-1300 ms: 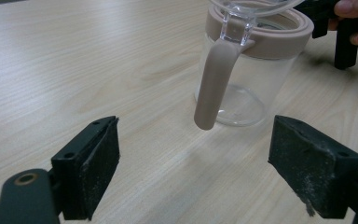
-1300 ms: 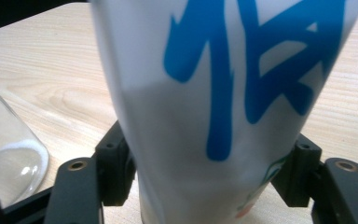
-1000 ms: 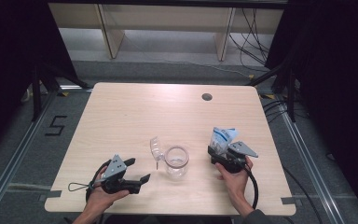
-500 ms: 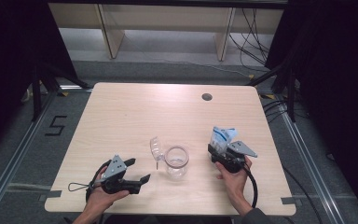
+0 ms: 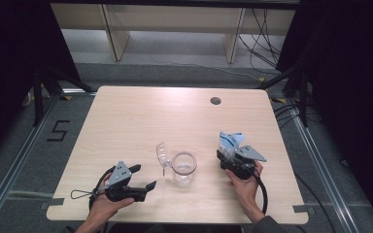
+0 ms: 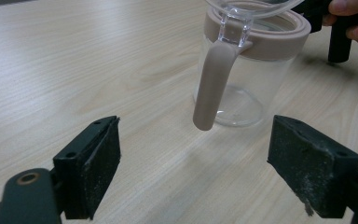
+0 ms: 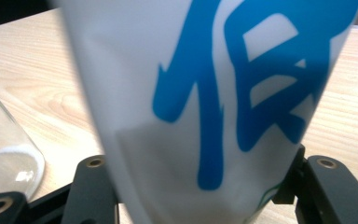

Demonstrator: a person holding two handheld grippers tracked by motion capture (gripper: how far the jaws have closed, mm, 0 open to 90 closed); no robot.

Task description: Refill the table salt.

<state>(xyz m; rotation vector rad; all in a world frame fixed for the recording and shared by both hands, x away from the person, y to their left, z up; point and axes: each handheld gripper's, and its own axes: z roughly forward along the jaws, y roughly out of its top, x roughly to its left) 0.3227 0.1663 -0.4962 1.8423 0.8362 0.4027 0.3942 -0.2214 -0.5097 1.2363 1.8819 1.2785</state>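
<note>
from above, the right gripper (image 5: pixel 229 151) has just been closing on the bag (image 5: pixel 229 141), with the jar (image 5: pixel 183 168) near its left side. left gripper (image 5: pixel 143 177) lies apart, empty, jar handle (image 6: pixel 213 81) just ahead. in the right gripper view the bag (image 7: pixel 205 93) sits clamped between the jaws. next, i'd guess: lift and tip it over the jar.

Floor marking (image 5: pixel 59 131): a dark numeral "5" stands on the grey floor to the left of the table.

White pouch (image 7: pixel 205 93): large blue printed characters cover its face in the right gripper view. The print is cropped by the frame edge and cannot be read with certainty.
</note>
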